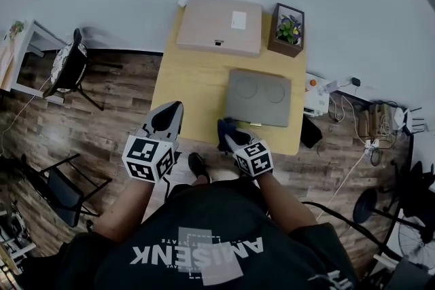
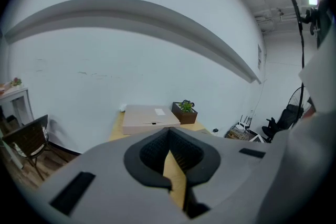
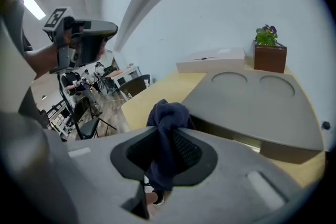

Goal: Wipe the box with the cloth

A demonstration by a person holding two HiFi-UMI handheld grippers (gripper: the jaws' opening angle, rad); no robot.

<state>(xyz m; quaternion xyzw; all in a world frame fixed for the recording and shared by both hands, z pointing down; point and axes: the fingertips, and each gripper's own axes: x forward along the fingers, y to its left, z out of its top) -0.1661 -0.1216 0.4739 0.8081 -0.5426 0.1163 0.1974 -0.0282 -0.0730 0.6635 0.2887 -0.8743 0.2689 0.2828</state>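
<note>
At the centre of the head view stands one pale wooden table (image 1: 194, 88) with two boxes on it. One grey box (image 1: 258, 97) lies right of middle, its long axis running left to right across the frame, slightly tilted. Its lid faces up with two round hollows side by side, and its front edge faces the person. One flat beige box (image 1: 219, 25) lies at the table's far edge, also long from left to right, and one wooden planter (image 1: 287, 30) with a small flowering plant stands just to its right. The right gripper (image 1: 228, 132) sits at the lower left corner of the grey box. In the right gripper view its jaws are clamped on one dark blue cloth (image 3: 168, 118), which is bunched above the fingertips and hangs down between them. The views do not show whether the cloth touches the box. The left gripper (image 1: 166, 120) hovers over the table's lower left edge, pointing toward the top of the frame. Its jaws meet at the tips with nothing between them. Two dark chairs stand on the wood floor at the left side of the frame.
</note>
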